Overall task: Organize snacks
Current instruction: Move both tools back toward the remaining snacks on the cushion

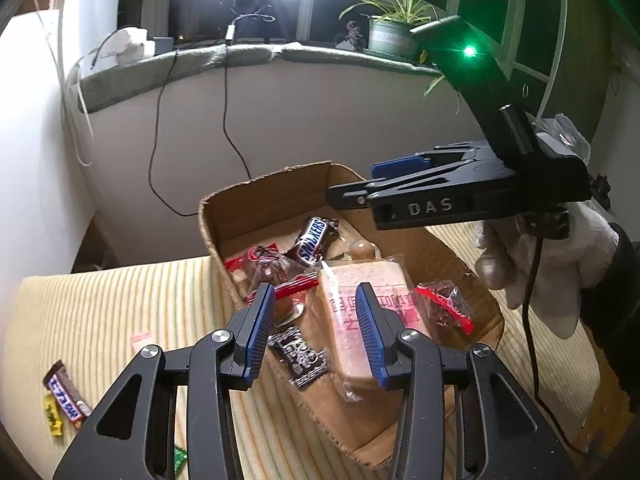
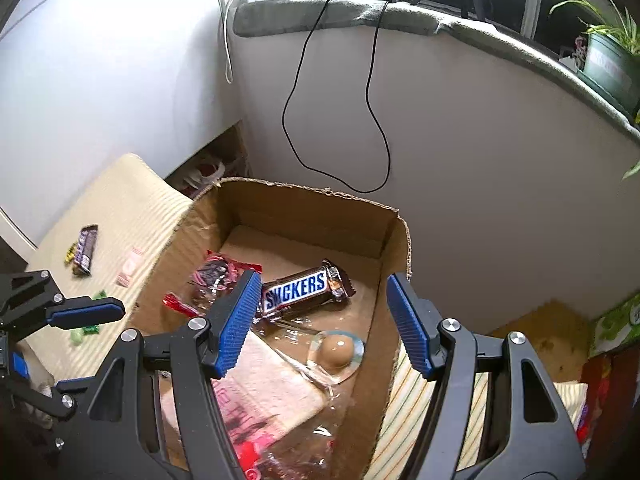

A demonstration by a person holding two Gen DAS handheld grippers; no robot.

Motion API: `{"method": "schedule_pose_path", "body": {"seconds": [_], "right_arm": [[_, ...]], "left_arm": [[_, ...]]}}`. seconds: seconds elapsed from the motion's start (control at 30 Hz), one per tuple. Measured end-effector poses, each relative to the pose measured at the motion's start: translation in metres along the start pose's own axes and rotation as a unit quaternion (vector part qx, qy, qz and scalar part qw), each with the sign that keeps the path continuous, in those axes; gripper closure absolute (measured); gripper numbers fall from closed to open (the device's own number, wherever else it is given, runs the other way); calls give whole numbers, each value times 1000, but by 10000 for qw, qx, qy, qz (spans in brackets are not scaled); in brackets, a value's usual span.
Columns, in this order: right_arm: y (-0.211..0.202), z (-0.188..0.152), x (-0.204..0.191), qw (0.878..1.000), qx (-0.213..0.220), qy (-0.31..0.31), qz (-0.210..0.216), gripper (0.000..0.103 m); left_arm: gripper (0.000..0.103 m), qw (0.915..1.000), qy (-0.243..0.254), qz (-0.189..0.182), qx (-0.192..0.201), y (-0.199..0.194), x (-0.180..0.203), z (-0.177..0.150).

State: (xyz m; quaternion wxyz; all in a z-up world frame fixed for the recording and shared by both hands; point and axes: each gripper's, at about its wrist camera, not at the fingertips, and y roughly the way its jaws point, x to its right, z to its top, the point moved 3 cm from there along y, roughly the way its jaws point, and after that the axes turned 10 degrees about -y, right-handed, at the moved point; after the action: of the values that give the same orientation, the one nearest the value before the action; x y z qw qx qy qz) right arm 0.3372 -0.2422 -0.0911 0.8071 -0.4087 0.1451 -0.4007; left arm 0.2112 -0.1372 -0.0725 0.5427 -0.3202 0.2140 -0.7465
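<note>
An open cardboard box (image 1: 264, 196) on a striped cloth holds a Snickers bar (image 2: 304, 288), a wrapped slice of bread (image 1: 360, 312), red-edged clear packets (image 1: 260, 264) and a round brown snack in clear wrap (image 2: 338, 350). My left gripper (image 1: 316, 320) hovers open over the box's near left edge. A black-and-white packet (image 1: 300, 356) lies below its jaws, and the pads do not press on it. My right gripper (image 2: 322, 312) stands open above the box with nothing between its fingers, the Snickers bar just beyond them. A gloved hand (image 1: 540, 264) carries it in from the right.
Loose sweets lie on the striped cloth (image 1: 120, 300) left of the box: a brown bar (image 1: 66, 396), a yellow candy (image 1: 52, 418), a pink packet (image 1: 140, 340) and green candies (image 2: 86, 330). A wall with hanging cables (image 2: 376, 120) rises behind the box. A potted plant (image 1: 392, 28) stands on the sill.
</note>
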Motion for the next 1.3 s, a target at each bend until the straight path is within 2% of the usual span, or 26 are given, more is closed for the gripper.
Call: {"method": "schedule_pose_path", "body": {"seconds": [0.3, 0.57, 0.67, 0.87, 1.03, 1.3], "right_arm": [[-18, -2, -10, 9999, 50, 130, 12, 35], [-38, -1, -41, 9998, 162, -119, -51, 35], [-48, 1, -56, 9994, 285, -176, 81, 35], [-60, 0, -94, 9980, 455, -337, 280, 35], [-69, -2, -135, 9952, 603, -443, 631, 35], [-58, -20, -214, 9901, 498, -720, 1094, 35]], "left_arm": [[63, 9997, -186, 141, 101, -23, -22, -10], [63, 9989, -316, 307, 154, -44, -46, -26], [63, 9978, -460, 434, 211, -58, -65, -31], [63, 9940, -749, 712, 346, -88, -105, -39], [63, 9888, -1034, 968, 480, -115, -143, -50], [65, 9827, -1320, 1222, 434, -131, -187, -75]]}}
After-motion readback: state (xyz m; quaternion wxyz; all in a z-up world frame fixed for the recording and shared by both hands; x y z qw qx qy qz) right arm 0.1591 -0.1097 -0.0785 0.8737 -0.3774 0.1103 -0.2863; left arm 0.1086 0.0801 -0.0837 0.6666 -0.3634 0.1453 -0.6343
